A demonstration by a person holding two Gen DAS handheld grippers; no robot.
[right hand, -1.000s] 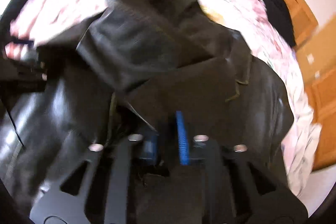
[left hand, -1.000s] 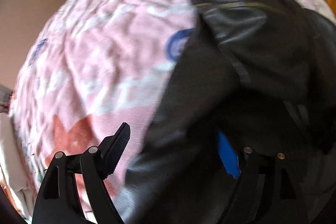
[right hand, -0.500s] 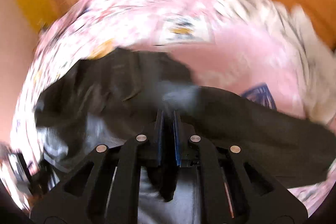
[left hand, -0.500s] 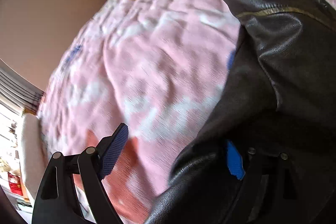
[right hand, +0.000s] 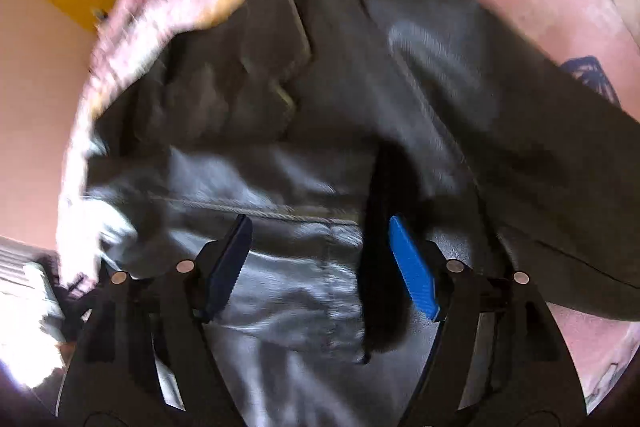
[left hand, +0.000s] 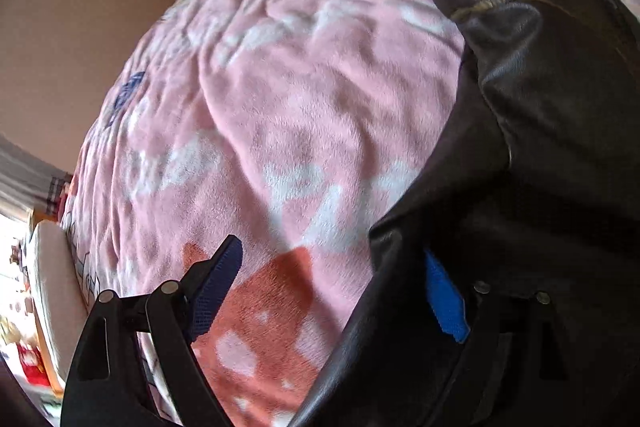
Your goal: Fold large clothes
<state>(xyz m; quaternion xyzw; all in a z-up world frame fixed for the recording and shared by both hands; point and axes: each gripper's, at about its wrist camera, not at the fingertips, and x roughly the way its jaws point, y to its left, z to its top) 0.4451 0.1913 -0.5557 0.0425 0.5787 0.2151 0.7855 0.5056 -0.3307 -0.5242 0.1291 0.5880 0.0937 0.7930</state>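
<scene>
In the left wrist view the left gripper [left hand: 334, 287] hangs over a pink blanket [left hand: 280, 99] with its jaws spread wide and nothing pinched; the near edge of the black jacket [left hand: 540, 131] laps over the right finger, so its blue pad shows only in part, and whether the leather touches that pad is hard to say. The jacket lies along the right side of the view, its collar end toward the far edge of the bed, and its right part is cut off by the frame. The wide spread reads as readiness to take an edge for the next fold. In the right wrist view the right gripper [right hand: 320, 267] is directly above the jacket [right hand: 280, 267], and its jaws have just been opening: the pads stand apart with leather lying between and under them, not pressed, which suggests a fold just laid down and let go. This view is smeared by motion, so seams, a flap near the top and the jacket's outline are hard to make out; the lower left is washed out by light.
</scene>
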